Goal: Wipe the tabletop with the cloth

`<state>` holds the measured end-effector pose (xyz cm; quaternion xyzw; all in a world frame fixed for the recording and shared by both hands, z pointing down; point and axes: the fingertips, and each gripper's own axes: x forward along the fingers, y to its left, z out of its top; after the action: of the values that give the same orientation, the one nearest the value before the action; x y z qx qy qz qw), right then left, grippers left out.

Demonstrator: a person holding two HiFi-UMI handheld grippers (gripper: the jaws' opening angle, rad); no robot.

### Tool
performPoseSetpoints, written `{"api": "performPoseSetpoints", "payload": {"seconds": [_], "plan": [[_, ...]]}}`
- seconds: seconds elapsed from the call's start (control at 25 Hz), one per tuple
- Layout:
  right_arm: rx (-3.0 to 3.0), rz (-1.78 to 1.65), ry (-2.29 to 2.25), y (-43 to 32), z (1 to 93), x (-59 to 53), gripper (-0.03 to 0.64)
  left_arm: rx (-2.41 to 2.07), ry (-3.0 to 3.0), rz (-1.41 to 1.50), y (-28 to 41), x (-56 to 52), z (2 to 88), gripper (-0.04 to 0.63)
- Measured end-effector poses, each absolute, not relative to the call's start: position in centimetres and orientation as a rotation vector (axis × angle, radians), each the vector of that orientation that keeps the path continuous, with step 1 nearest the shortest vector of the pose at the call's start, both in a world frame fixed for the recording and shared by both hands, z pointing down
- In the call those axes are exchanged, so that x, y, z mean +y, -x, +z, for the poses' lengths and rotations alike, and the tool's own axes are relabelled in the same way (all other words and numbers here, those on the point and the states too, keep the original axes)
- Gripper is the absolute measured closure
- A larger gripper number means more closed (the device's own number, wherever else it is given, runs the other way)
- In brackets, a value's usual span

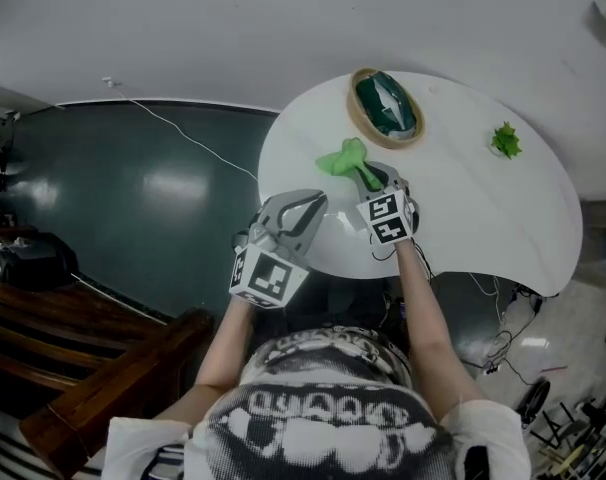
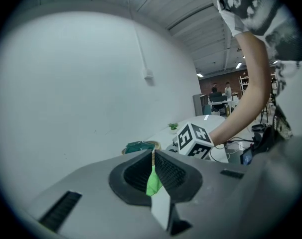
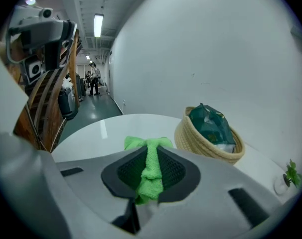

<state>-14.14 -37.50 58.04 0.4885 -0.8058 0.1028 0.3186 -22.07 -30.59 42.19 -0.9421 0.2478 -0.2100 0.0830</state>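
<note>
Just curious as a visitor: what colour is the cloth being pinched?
Bright green; the cloth shows best in the right gripper view.

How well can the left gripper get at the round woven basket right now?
Likely yes, though not straight: the green cloth, clamped in the right gripper, lies between the left gripper and the round woven basket, so it must swing round.

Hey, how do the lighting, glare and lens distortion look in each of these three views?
Head view: dim overall, soft glare patches on the glossy dark floor, the round white table brightest. Left gripper view: fisheye with black vignetted corners, pale wall evenly lit. Right gripper view: same fisheye curvature, the ceiling tube light blown out, the green microfibre cloth fairly sharp.
</note>
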Motion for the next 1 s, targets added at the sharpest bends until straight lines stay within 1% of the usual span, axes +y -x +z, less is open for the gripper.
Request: {"api": "performPoseSetpoints", "payload": {"seconds": [0.24, 0.44, 1.0], "plan": [[-2.101, 0.285, -1.324, 8.3, 58.0, -36.9, 0.565, 0.755, 2.828, -0.630, 18.0, -30.0, 41.8, 0.578], [-2.083, 0.297, -1.357, 2.3, 57.9, -35.9, 0.565, 0.761, 2.826, -0.638, 13.2, -29.2, 41.5, 0.578], [-1.933, 0.383, -1.568, -19.6, 59.2, -31.2, 0.565, 0.597, 2.836, -0.630, -2.5, -25.9, 41.9, 0.578]]}}
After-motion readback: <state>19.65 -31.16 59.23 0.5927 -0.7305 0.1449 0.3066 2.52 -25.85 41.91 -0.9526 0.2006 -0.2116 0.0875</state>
